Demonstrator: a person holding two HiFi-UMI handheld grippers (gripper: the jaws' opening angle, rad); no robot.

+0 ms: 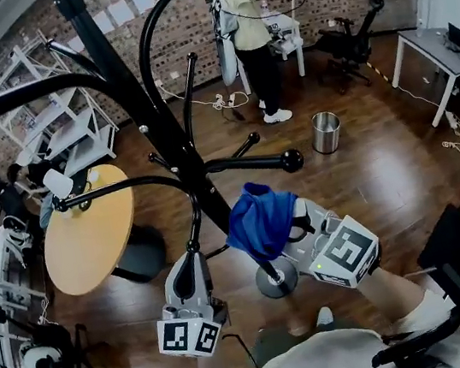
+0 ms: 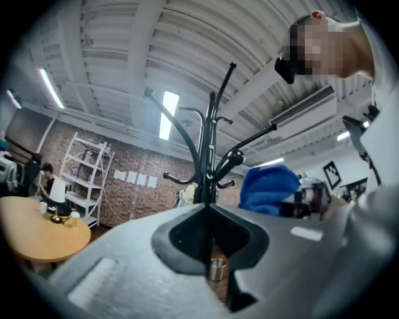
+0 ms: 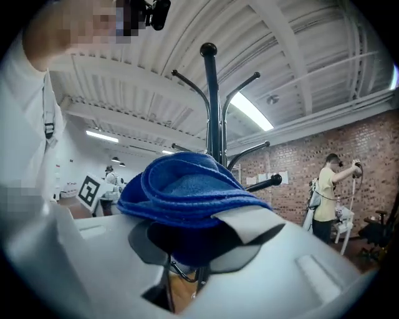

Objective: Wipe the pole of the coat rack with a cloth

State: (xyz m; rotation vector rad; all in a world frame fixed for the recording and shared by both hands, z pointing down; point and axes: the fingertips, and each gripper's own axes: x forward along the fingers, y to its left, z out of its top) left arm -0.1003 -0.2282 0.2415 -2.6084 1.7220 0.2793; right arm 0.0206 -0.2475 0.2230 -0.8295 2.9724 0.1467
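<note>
The black coat rack pole (image 1: pixel 159 121) slants from the upper left down to its round base (image 1: pixel 276 280). A blue cloth (image 1: pixel 260 215) is bunched against the lower pole, with my right gripper (image 1: pixel 295 225) shut on it. In the right gripper view the cloth (image 3: pixel 187 190) bulges over the jaws, and the pole (image 3: pixel 212 106) rises just behind it. My left gripper (image 1: pixel 195 255) is left of the pole, shut on the tip of a low curved rack arm (image 1: pixel 152 182). In the left gripper view that gripper (image 2: pixel 208 215) shows closed jaws, with the pole (image 2: pixel 204 168) and cloth (image 2: pixel 268 187) beyond.
A round wooden table (image 1: pixel 90 231) stands left of the rack. Behind are white shelves (image 1: pixel 58 111), a metal bin (image 1: pixel 326 131), a standing person (image 1: pixel 252 37), an office chair (image 1: pixel 354 38) and a desk (image 1: pixel 433 47). Rack arms (image 1: pixel 253 163) stick out around the pole.
</note>
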